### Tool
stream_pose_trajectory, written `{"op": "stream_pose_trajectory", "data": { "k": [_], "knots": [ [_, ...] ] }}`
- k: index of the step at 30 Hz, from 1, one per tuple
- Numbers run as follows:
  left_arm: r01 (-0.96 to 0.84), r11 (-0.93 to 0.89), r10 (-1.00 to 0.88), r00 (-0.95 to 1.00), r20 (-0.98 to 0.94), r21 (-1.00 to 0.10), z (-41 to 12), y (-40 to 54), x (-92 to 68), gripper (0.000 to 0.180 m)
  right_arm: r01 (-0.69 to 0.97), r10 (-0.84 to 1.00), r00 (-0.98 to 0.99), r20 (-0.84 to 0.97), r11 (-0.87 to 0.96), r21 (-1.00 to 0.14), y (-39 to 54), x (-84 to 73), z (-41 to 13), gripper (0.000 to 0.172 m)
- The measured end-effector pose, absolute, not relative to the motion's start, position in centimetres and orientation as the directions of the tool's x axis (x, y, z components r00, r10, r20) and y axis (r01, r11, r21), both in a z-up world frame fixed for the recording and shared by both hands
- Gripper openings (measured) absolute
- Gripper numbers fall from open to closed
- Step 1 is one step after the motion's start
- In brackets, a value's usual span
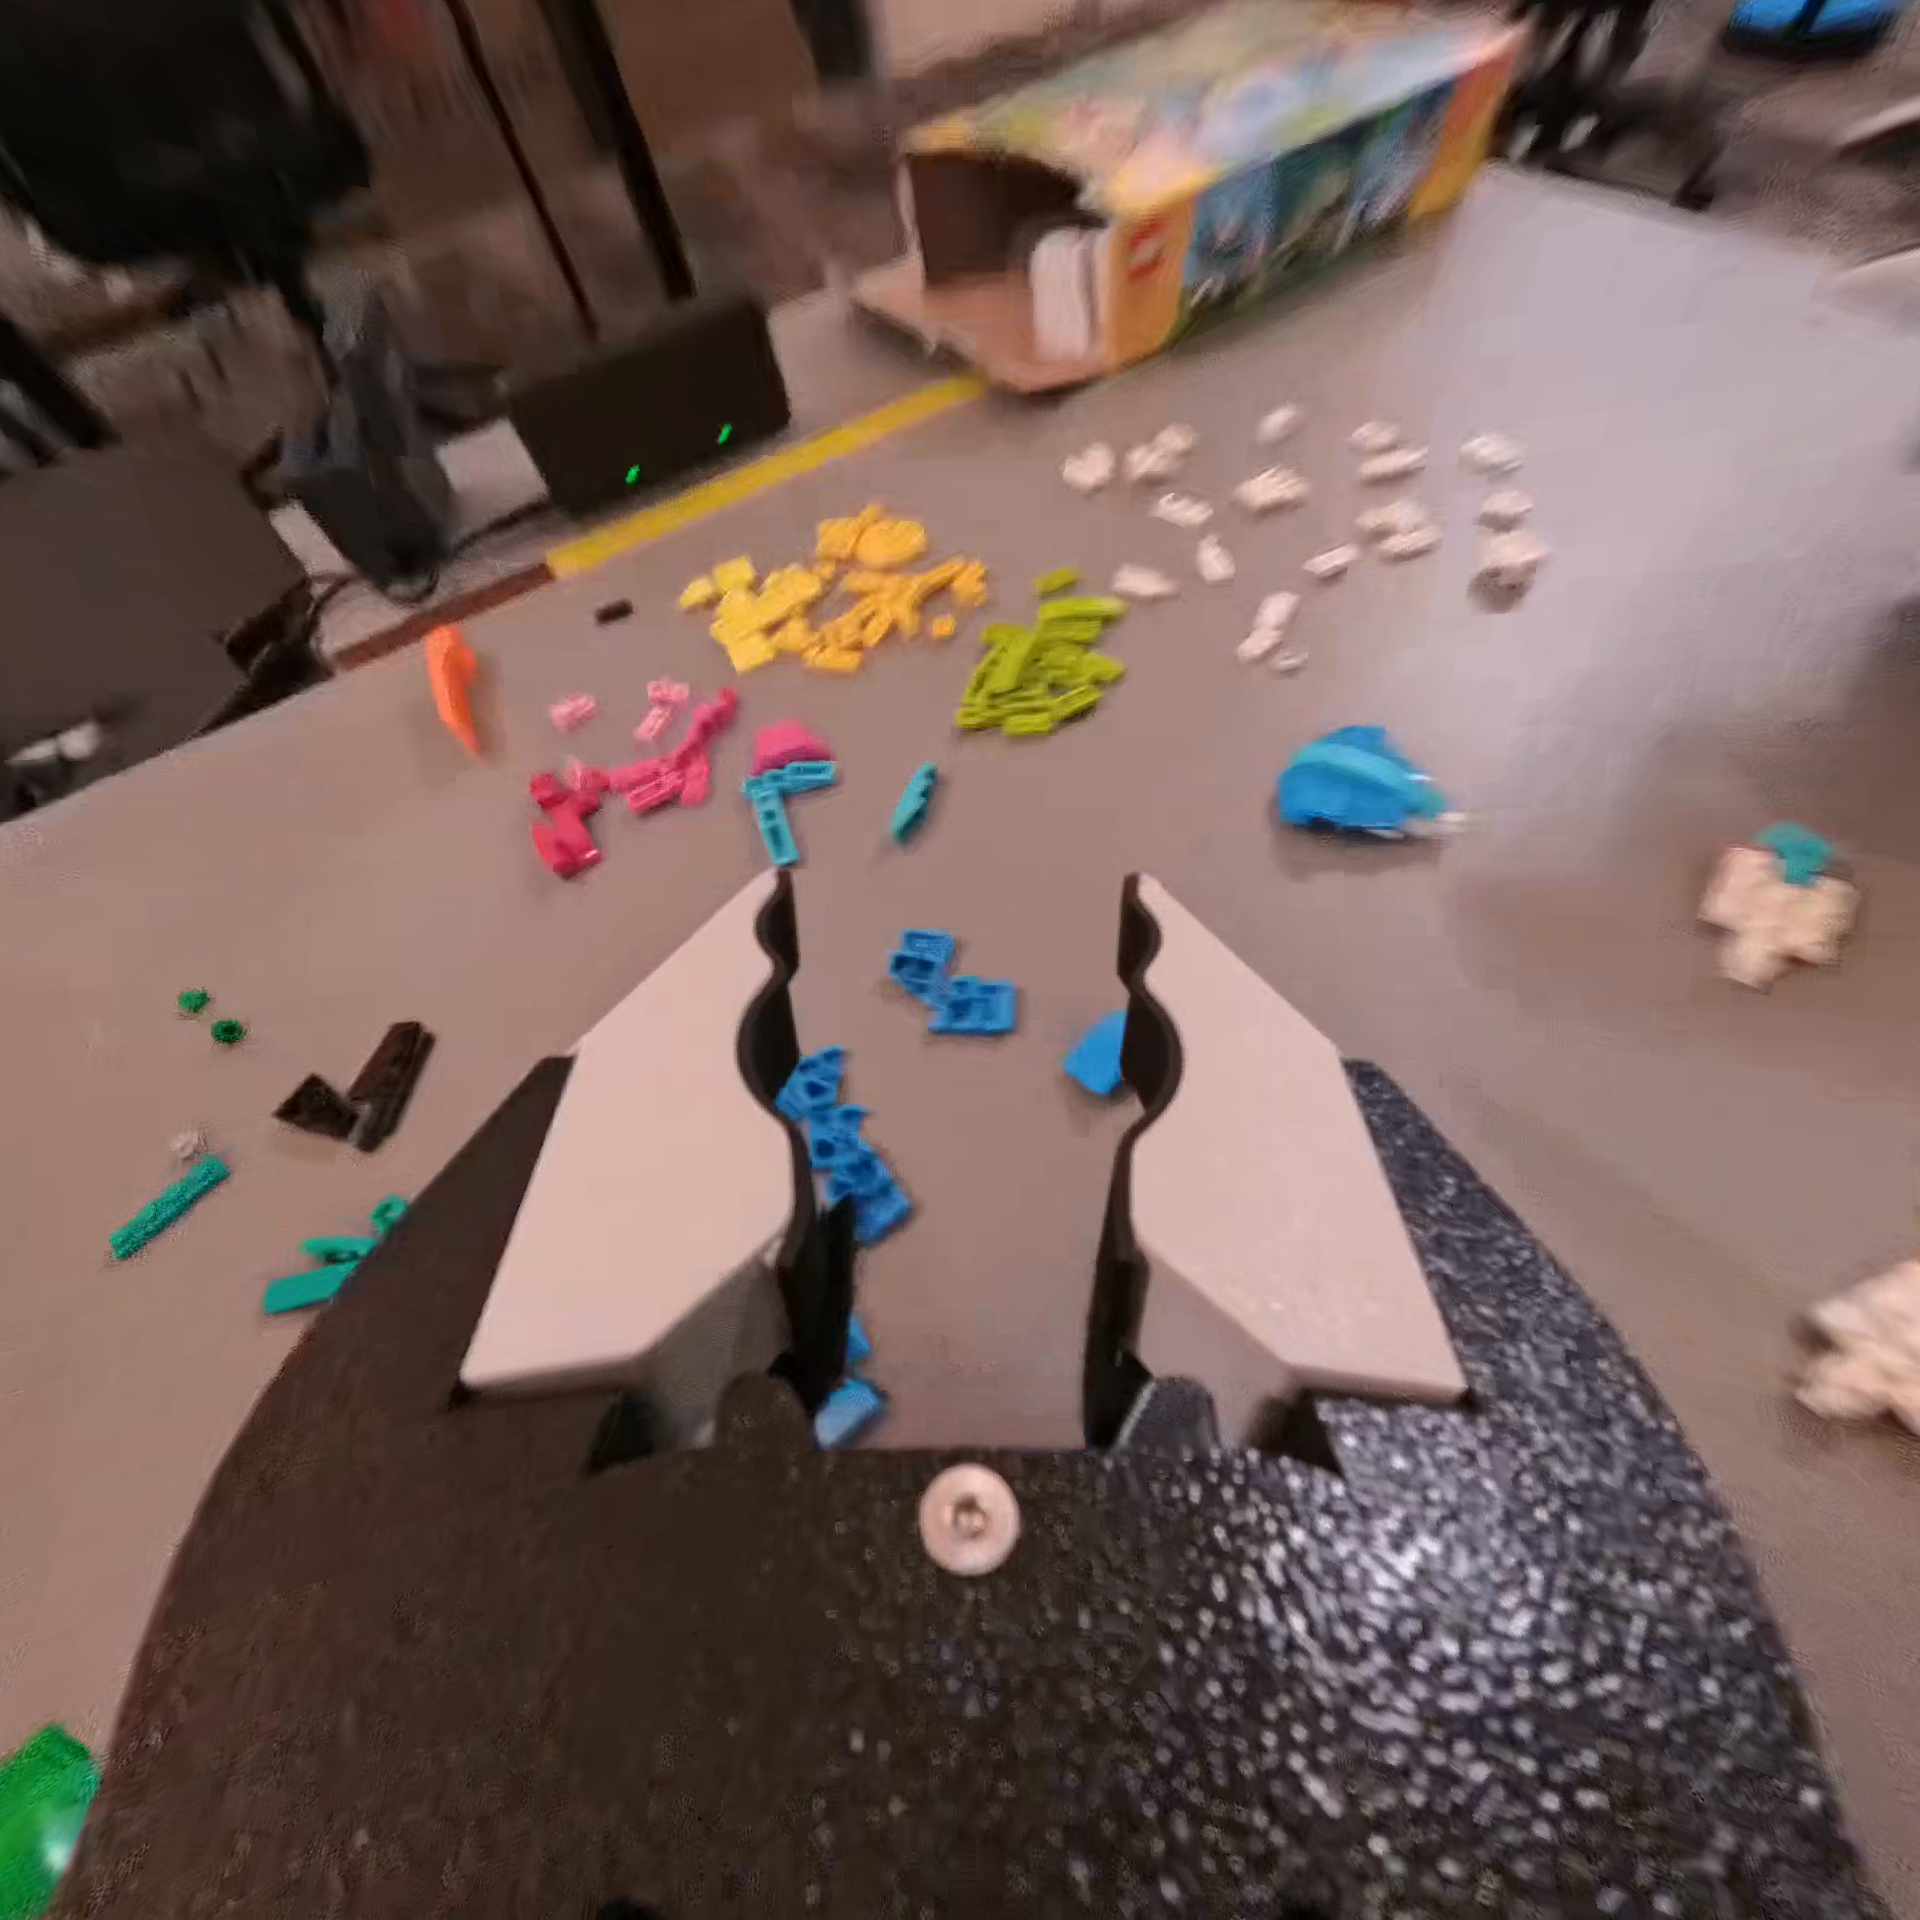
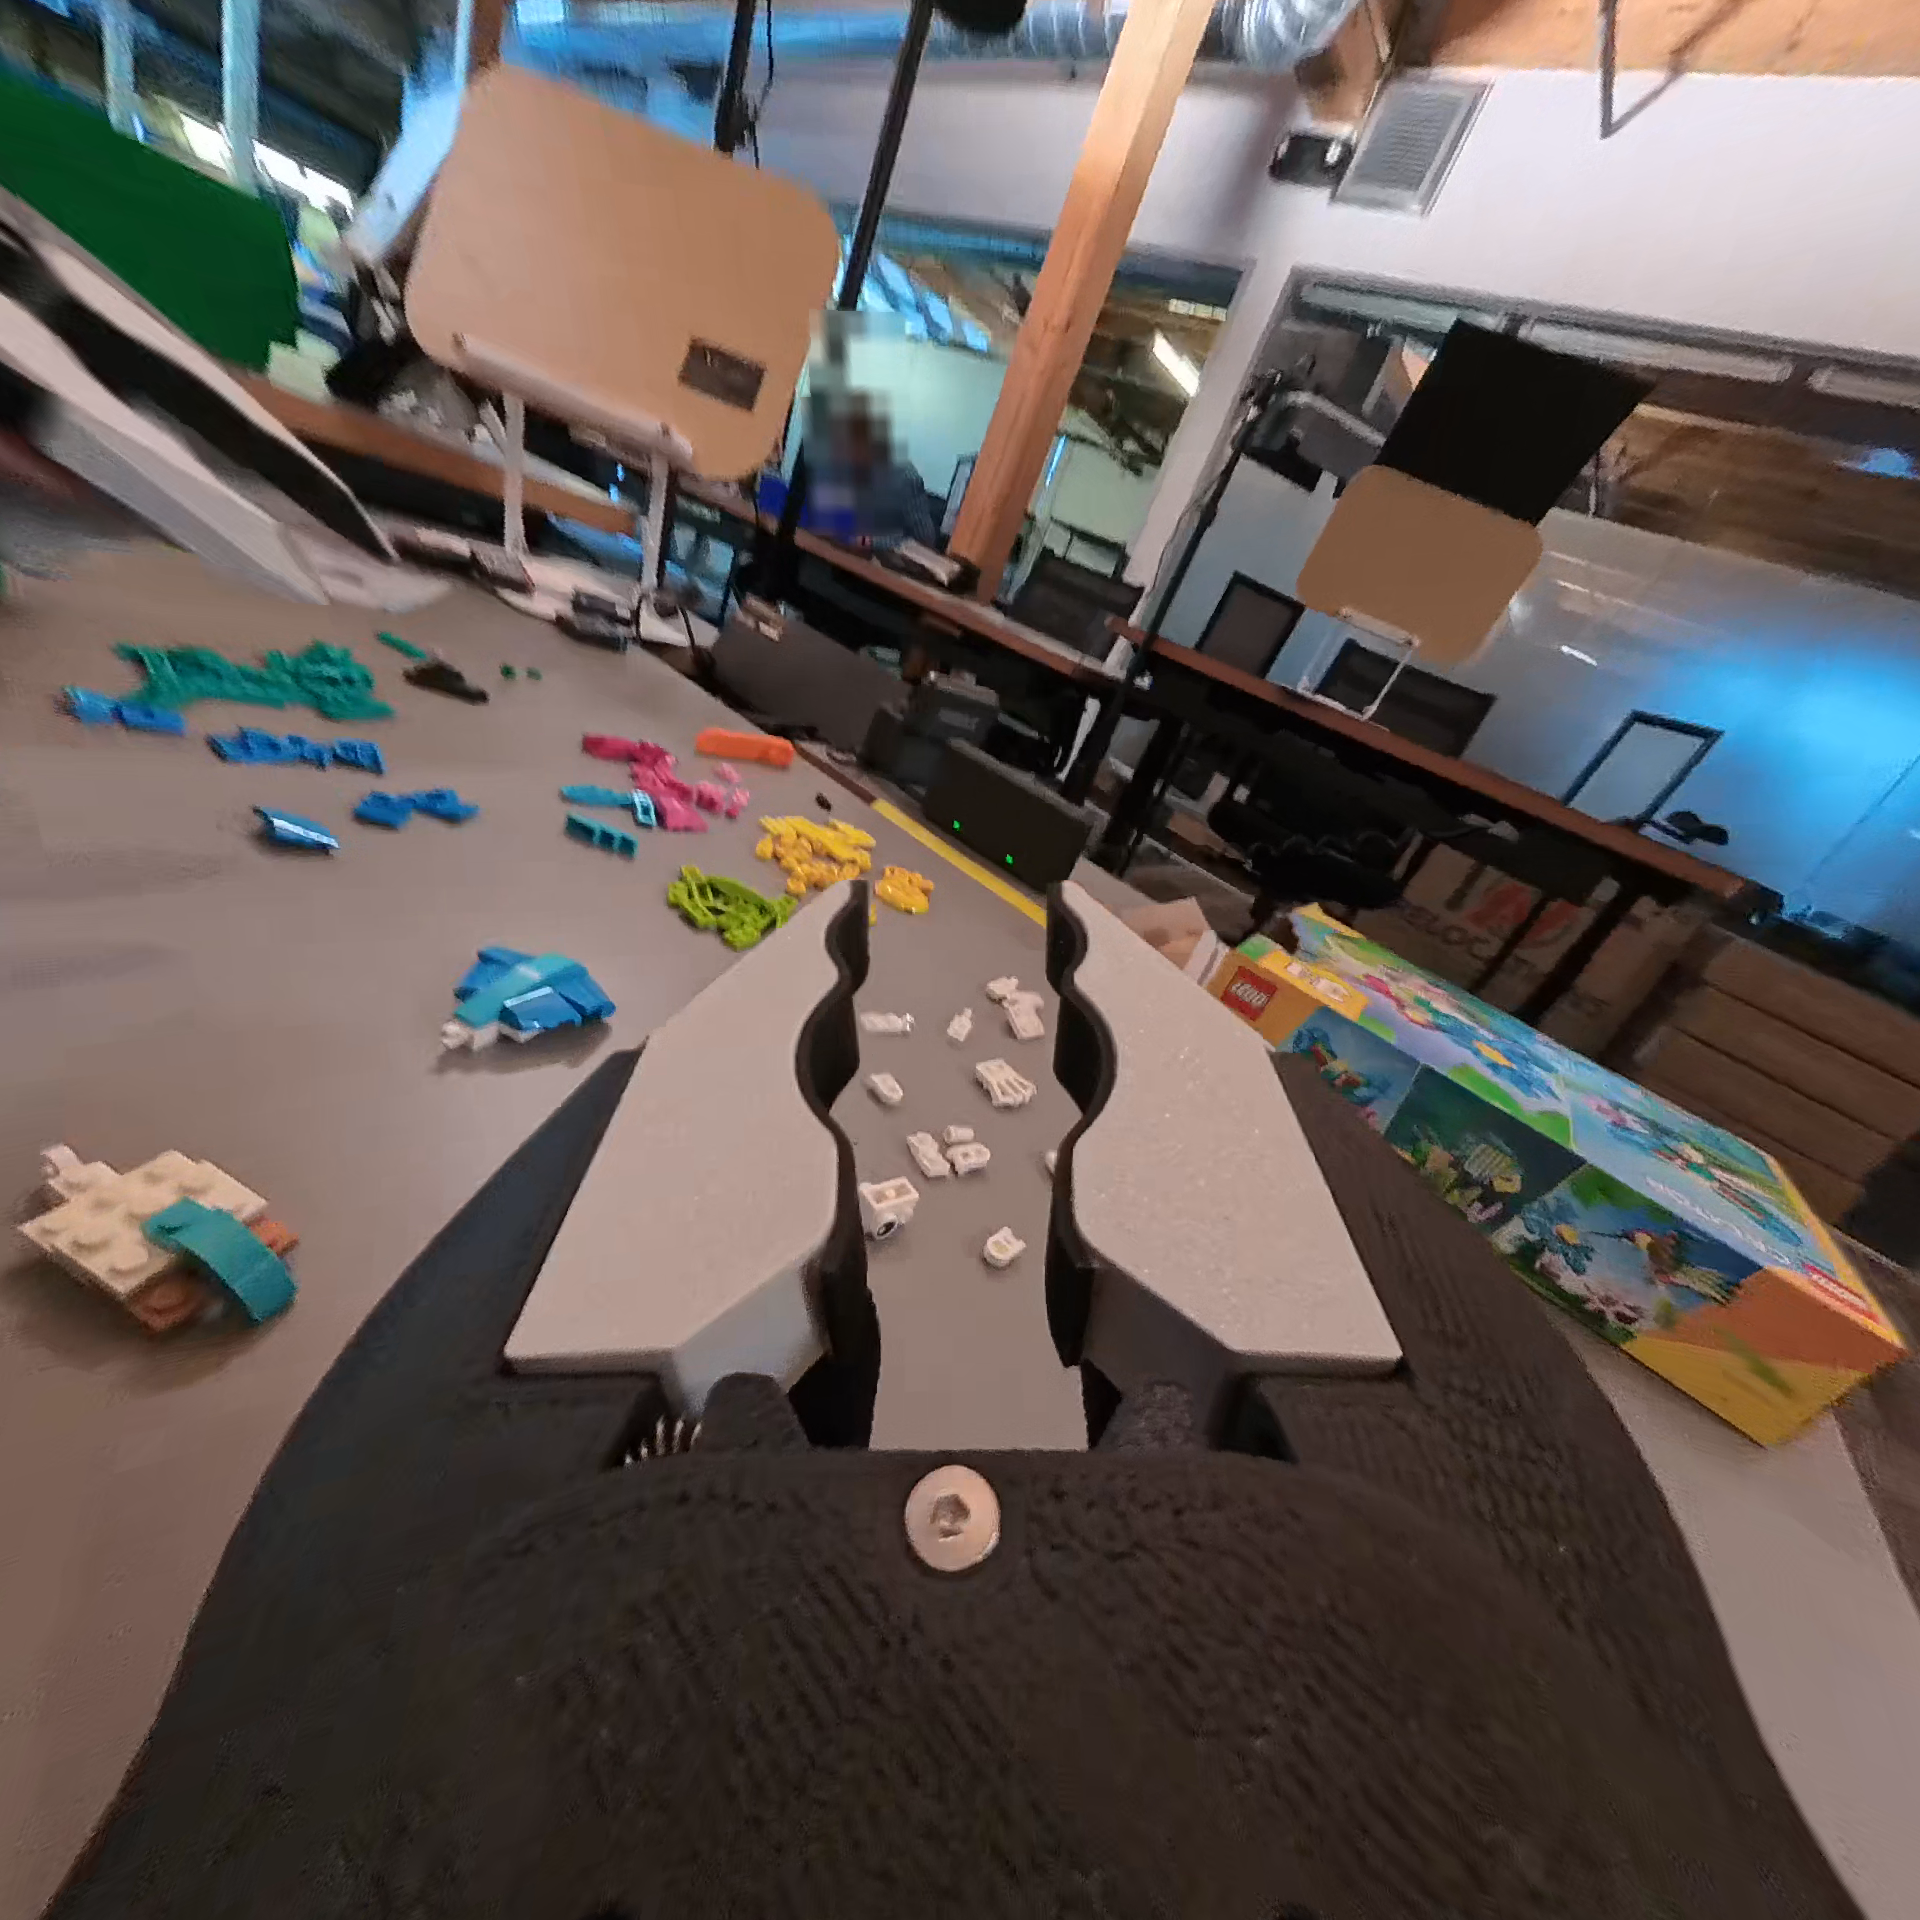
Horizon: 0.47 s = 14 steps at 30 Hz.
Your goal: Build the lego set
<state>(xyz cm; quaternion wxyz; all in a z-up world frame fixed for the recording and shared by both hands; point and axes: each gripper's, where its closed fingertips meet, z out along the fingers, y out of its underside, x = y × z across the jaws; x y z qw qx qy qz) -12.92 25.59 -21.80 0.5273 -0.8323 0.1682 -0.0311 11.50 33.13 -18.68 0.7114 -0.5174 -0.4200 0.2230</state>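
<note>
While both claws hang released above the grey table (image 1: pixel 312 935), the left gripper (image 1: pixel 956 883) frames small blue plastic bricks (image 1: pixel 951 982) lying loose well in from the yellow-taped far edge; the right gripper (image 2: pixel 956 899) frames scattered small white bricks (image 2: pixel 1003 1081) near the colourful cardboard box (image 2: pixel 1558 1174).

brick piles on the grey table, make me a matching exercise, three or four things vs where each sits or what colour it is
Things:
1. yellow pile
2. white pieces
3. orange piece
4. printed box

Descriptions:
A. scattered, seen between the right claw's fingers
B. lying on its side, one end flap open
C. alone near the table edge, beside the pink bricks
D. next to the lime green pile

Pairs: 1-D, 2-A, 3-C, 4-B
</note>
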Motion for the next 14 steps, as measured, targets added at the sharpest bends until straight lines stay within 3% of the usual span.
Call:
{"op": "stream_pose_trajectory", "data": {
  "k": [7, 11, 14],
  "knots": [
    [-0.181, -0.684, -0.231, 0.973, -0.025, -0.706, -27.3, 33.6, -17.0, 0.051, 0.017, 0.771, 0.57, 0.283, 0.333, -0.943, 33.2, 13.1, -17.7, 0.032],
    [-0.061, -0.711, -0.194, 0.975, 0.112, -0.701, -28.9, 35.3, -17.5, 0.049, 0.008, 0.781, 0.562, 0.274, 0.326, -0.945, 33.1, 12.9, -17.7, 0.032],
    [-0.118, -0.728, -0.214, 0.975, 0.06, -0.675, -29.9, 35.4, -17.7, 0.044, 0.01, 0.784, 0.554, 0.28, 0.33, -0.944, 33.0, 12.7, -17.7, 0.032]
  ]
}}
